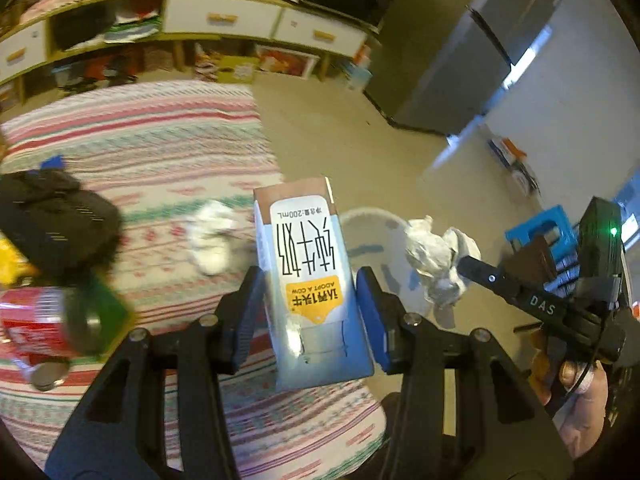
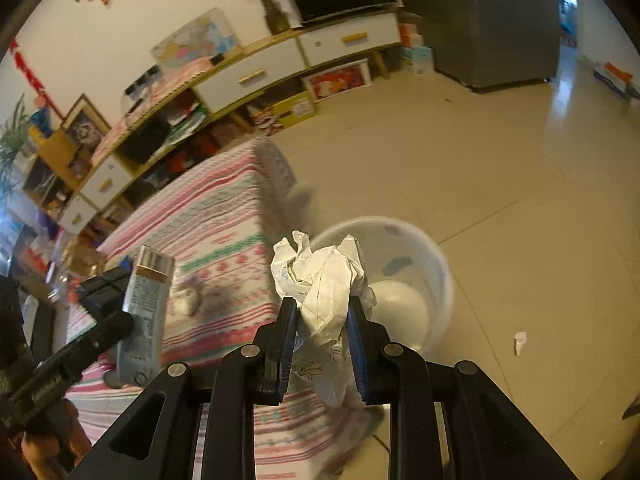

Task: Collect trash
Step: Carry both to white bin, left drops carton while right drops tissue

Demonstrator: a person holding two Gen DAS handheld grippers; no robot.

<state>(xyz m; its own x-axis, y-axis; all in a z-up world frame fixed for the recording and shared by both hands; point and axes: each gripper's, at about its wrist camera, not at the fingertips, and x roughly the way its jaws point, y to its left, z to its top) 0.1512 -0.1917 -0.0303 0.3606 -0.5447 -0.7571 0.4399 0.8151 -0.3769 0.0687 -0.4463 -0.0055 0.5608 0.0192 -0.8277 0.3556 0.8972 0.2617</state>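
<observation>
My left gripper (image 1: 310,280) is shut on a blue and white milk carton (image 1: 308,264) and holds it above the striped tablecloth (image 1: 160,152); the carton also shows in the right wrist view (image 2: 146,312). My right gripper (image 2: 322,312) is shut on a crumpled white paper ball (image 2: 324,280), held near the table's edge, in front of a white trash bin (image 2: 424,272) on the floor. The paper ball (image 1: 436,260) and the bin (image 1: 374,236) also show in the left wrist view. Another crumpled white paper (image 1: 212,236) lies on the table.
A red can (image 1: 40,320), a green object (image 1: 104,312) and a black bag (image 1: 60,220) sit at the table's left. A small white scrap (image 2: 520,342) lies on the tiled floor. A long cabinet (image 2: 256,76) and a grey fridge (image 2: 488,20) stand behind. A blue stool (image 1: 540,232) is at right.
</observation>
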